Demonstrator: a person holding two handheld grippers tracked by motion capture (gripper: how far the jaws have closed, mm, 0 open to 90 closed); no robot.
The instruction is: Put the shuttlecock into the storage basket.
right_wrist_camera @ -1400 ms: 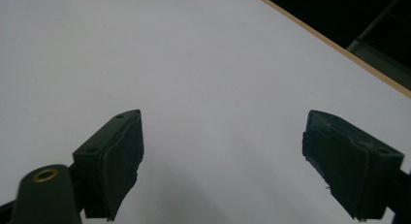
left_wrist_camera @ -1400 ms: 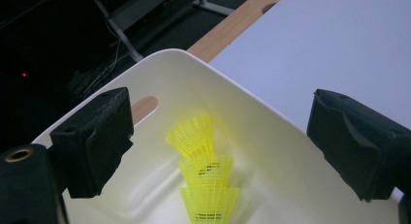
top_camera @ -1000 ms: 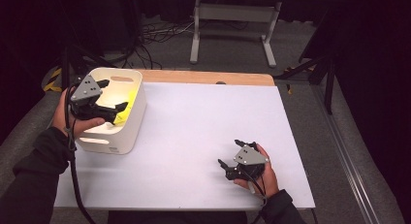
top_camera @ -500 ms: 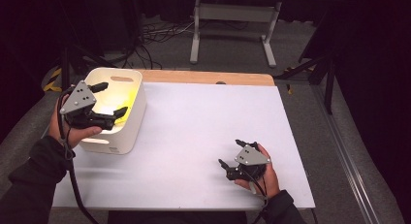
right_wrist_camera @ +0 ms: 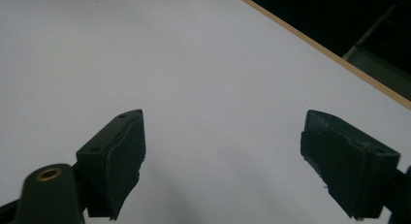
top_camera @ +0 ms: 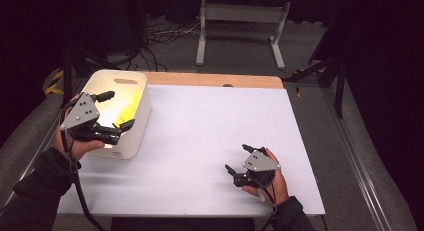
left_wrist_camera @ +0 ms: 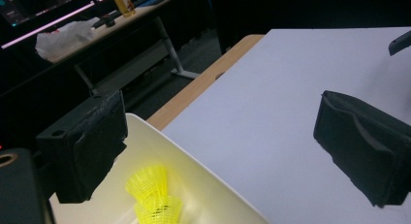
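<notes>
Looking down from the high view, I count one white bin (top_camera: 131, 141) at left-centre of frame, my left tongs (top_camera: 116, 111) spread above its near rim, empty; my right tongs (top_camera: 239, 159) spread too, lower right, on the bare white surface (top_camera: 200, 136) with wide room between.

Left gripper view: two yellow shuttlecocks (left_wrist_camera: 154, 195) lie inside the bin, bottom left.

Right gripper view: open surface runs ahead to its wooden edge (right_wrist_camera: 310, 42), upper right.

A white plastic bin with a cut-out handle (top_camera: 136, 122) stands at the left end of the white-topped table (top_camera: 200, 141), something bright yellow (top_camera: 126, 107) lying inside it. The left gripper (top_camera: 116, 111) hangs over the bin's near end, jaws spread wide. The right gripper (top_camera: 239, 160), also spread, rests low on the bare tabletop near the front right, well apart from the bin.
</notes>
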